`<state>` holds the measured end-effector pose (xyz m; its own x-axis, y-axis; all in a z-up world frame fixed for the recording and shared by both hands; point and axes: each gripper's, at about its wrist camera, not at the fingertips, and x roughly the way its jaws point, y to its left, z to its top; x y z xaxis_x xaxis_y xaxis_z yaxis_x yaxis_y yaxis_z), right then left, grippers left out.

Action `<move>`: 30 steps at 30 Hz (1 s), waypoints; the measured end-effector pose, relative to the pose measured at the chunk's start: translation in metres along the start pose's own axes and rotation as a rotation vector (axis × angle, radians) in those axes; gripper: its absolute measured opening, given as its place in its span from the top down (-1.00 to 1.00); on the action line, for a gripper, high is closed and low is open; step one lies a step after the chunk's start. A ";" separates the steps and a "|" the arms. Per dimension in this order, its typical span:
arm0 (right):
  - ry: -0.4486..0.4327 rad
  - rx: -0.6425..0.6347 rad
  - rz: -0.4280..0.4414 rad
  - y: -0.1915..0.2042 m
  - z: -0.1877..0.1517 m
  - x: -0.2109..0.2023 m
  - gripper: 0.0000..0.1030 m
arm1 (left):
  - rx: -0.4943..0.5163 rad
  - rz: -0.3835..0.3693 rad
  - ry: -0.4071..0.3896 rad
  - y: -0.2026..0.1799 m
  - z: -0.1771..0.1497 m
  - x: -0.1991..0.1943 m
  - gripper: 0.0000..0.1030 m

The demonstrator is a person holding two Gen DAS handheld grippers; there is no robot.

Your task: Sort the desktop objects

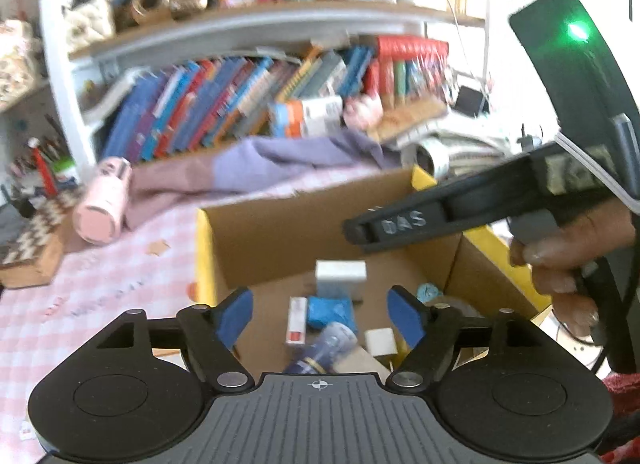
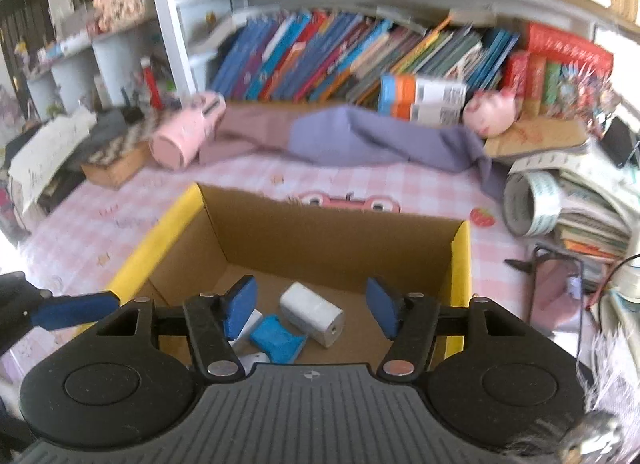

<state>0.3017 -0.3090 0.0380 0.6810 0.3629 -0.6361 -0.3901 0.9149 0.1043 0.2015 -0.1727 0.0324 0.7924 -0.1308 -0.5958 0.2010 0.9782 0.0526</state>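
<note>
- Left gripper and right gripper: jaws apart, nothing held, both above the cardboard box.
- Drop step looks finished; next, fetch the pink cup.

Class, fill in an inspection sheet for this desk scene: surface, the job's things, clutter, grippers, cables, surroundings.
Surface: pink checked tablecloth.
Job's things: open cardboard box holding a white cylinder, a blue crumpled item, a small red-and-white box and other small pieces.
Clutter: pink bottle on its side, purple cloth, tape roll, paper stack.
Grippers: left gripper and right gripper open above the box, nothing between the pads.
Cables: dark cables at the right edge.
Surroundings: bookshelf packed with leaning books.
</note>
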 end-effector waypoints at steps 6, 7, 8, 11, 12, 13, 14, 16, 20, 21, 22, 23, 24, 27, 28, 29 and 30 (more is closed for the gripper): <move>-0.109 -0.011 -0.029 0.022 -0.009 -0.040 -0.19 | -0.052 0.058 -0.075 0.018 -0.009 -0.037 -0.56; -0.128 -0.013 -0.035 0.027 -0.012 -0.047 -0.19 | -0.061 0.072 -0.086 0.022 -0.011 -0.043 -0.58; -0.144 -0.013 -0.042 0.031 -0.015 -0.053 -0.20 | -0.072 0.088 -0.097 0.027 -0.013 -0.049 -0.60; -0.179 0.000 -0.060 0.042 -0.025 -0.069 -0.21 | -0.114 0.135 -0.136 0.041 -0.023 -0.071 -0.68; -0.189 0.005 -0.068 0.046 -0.029 -0.074 -0.21 | -0.130 0.151 -0.149 0.047 -0.026 -0.078 -0.70; -0.198 0.008 -0.077 0.050 -0.033 -0.079 -0.21 | -0.145 0.164 -0.160 0.051 -0.029 -0.085 -0.72; -0.206 0.009 -0.087 0.053 -0.038 -0.083 -0.21 | -0.156 0.174 -0.168 0.056 -0.033 -0.090 -0.72; -0.218 0.020 -0.103 0.061 -0.047 -0.091 -0.21 | -0.176 0.187 -0.176 0.063 -0.040 -0.101 -0.73; -0.224 0.047 -0.130 0.078 -0.065 -0.106 -0.23 | -0.186 0.197 -0.167 0.072 -0.057 -0.120 -0.73; -0.225 0.051 -0.137 0.084 -0.069 -0.110 -0.24 | -0.185 0.200 -0.163 0.074 -0.062 -0.125 -0.73; -0.226 0.054 -0.144 0.088 -0.074 -0.113 -0.26 | -0.183 0.204 -0.160 0.076 -0.067 -0.131 -0.73; -0.225 0.057 -0.150 0.094 -0.079 -0.117 -0.27 | -0.182 0.210 -0.157 0.077 -0.072 -0.135 -0.74; -0.223 0.060 -0.155 0.099 -0.084 -0.121 -0.27 | -0.183 0.218 -0.155 0.079 -0.077 -0.141 -0.74; -0.215 0.059 -0.168 0.118 -0.103 -0.131 -0.34 | -0.190 0.242 -0.152 0.085 -0.093 -0.156 -0.75; -0.210 0.056 -0.171 0.124 -0.109 -0.133 -0.39 | -0.189 0.251 -0.149 0.086 -0.099 -0.160 -0.79; -0.204 0.052 -0.174 0.130 -0.115 -0.134 -0.39 | -0.187 0.263 -0.144 0.087 -0.105 -0.163 -0.83; -0.199 0.051 -0.175 0.136 -0.121 -0.136 -0.39 | -0.182 0.276 -0.140 0.088 -0.110 -0.166 -0.84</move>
<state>0.0807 -0.2555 0.0462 0.8456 0.2211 -0.4858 -0.2271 0.9727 0.0474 0.0238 -0.0473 0.0476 0.8764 0.1333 -0.4627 -0.1271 0.9909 0.0448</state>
